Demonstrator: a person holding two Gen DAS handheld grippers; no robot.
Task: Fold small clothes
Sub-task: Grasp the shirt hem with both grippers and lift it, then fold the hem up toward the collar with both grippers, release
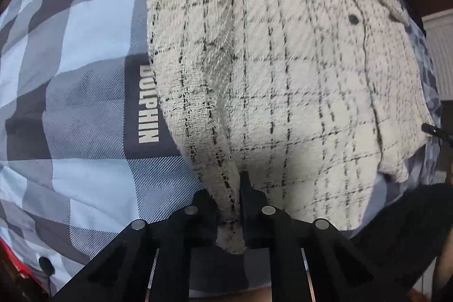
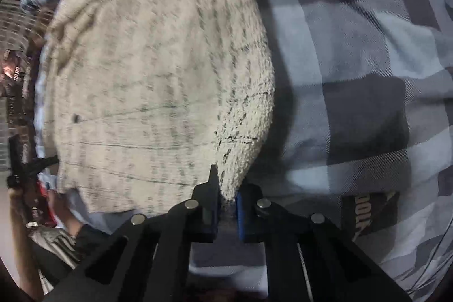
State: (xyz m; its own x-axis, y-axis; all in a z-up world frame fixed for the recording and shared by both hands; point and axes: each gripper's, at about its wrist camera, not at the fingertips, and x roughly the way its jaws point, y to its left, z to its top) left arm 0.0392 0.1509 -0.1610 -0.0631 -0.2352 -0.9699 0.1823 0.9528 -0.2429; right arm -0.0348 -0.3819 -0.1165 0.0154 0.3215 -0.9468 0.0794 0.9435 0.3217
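I have both grippers clamped on the cream checked garment (image 1: 283,70): my left gripper (image 1: 230,205) pinches a raised fold at its near hem, and my right gripper (image 2: 226,197) is closed on the near corner, with cloth showing between the blue pads (image 2: 240,214). The garment lies spread on a grey and white checked bed cover (image 1: 70,47), just beside the printed DOLPHIN label (image 1: 147,104). Its long axis runs away from me, hem nearest, the bunched upper part farthest, and 1 dark button (image 1: 353,18) sits near the far side. I judge this the start of a fold: hem gripped, not yet lifted. Next I should raise both grippers together and carry the hem toward the far end, keeping the edge taut and level.
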